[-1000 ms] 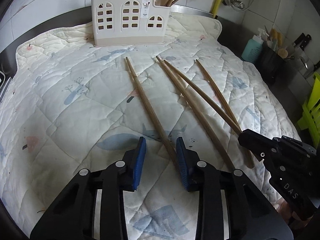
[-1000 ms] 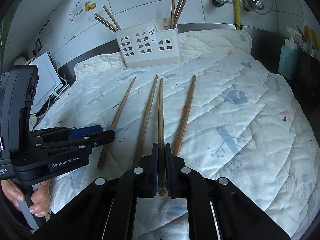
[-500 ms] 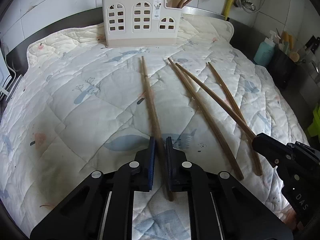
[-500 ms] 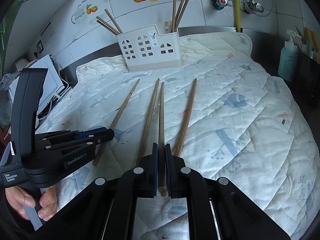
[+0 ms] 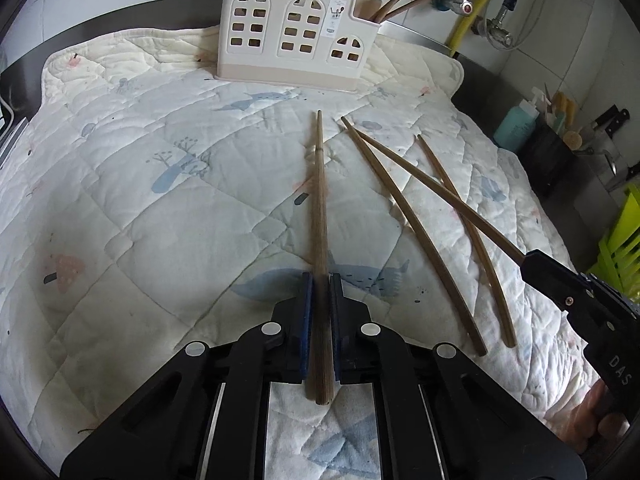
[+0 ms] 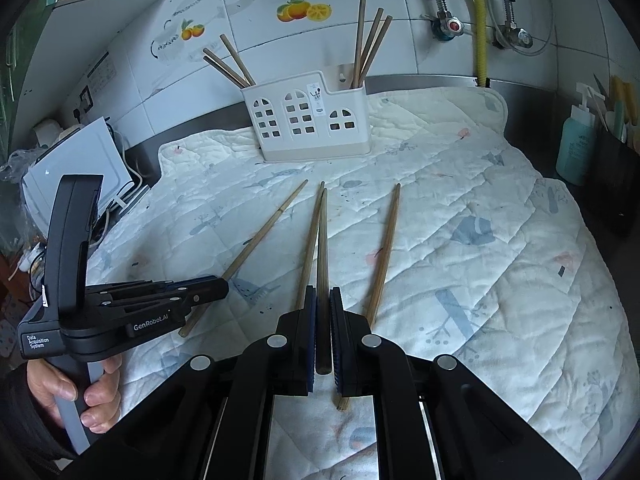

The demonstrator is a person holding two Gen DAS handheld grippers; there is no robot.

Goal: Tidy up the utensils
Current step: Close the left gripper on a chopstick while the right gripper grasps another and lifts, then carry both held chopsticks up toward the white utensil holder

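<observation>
Several long wooden chopsticks lie on a quilted mat (image 5: 168, 216) in front of a cream utensil holder (image 5: 296, 40) (image 6: 312, 120). More chopsticks (image 6: 370, 44) stand in the holder. My left gripper (image 5: 319, 280) is shut on the near end of the leftmost chopstick (image 5: 319, 200), which points at the holder. In the right wrist view the left gripper (image 6: 218, 286) is at the left, held by a hand (image 6: 92, 384). My right gripper (image 6: 323, 292) is shut on a middle chopstick (image 6: 322, 240). In the left wrist view the right gripper (image 5: 532, 260) is at the right. Two loose chopsticks (image 6: 386, 248) lie beside it.
A teal bottle (image 6: 574, 146) and a dark caddy (image 5: 550, 160) of tools stand off the mat's right edge. A white appliance (image 6: 80, 164) sits at the left. Pipes and a yellow hose (image 6: 482, 20) run down the tiled wall behind.
My left gripper slid in over the leftmost chopstick and its jaws closed on it. The right gripper stayed shut on its chopstick with little movement.
</observation>
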